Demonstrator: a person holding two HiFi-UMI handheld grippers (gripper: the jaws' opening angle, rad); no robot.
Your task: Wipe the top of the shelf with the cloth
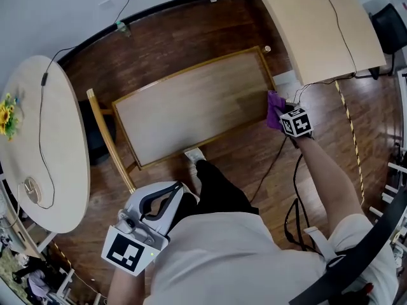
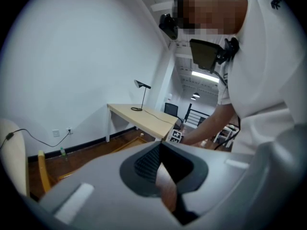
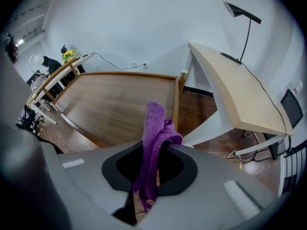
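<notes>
The shelf top [image 1: 191, 103] is a light wooden panel with a raised rim, lying across the middle of the head view; in the right gripper view the shelf top [image 3: 115, 104] stretches away to the left. My right gripper [image 1: 287, 116] is at the panel's right end, shut on a purple cloth [image 1: 275, 108] that hangs at the rim. Between that gripper's jaws the cloth [image 3: 154, 138] sticks up, pinched. My left gripper [image 1: 156, 208] is held low near my body, away from the shelf, shut with nothing in it.
A long pale desk [image 1: 318, 24] with a black lamp [image 3: 242, 13] stands right of the shelf. A round pale table [image 1: 38, 145] with yellow flowers [image 1: 7, 116] is at the left. Cables [image 1: 280, 151] trail over the dark wood floor [image 1: 172, 37]. My leg [image 1: 213, 186] is near the shelf's front edge.
</notes>
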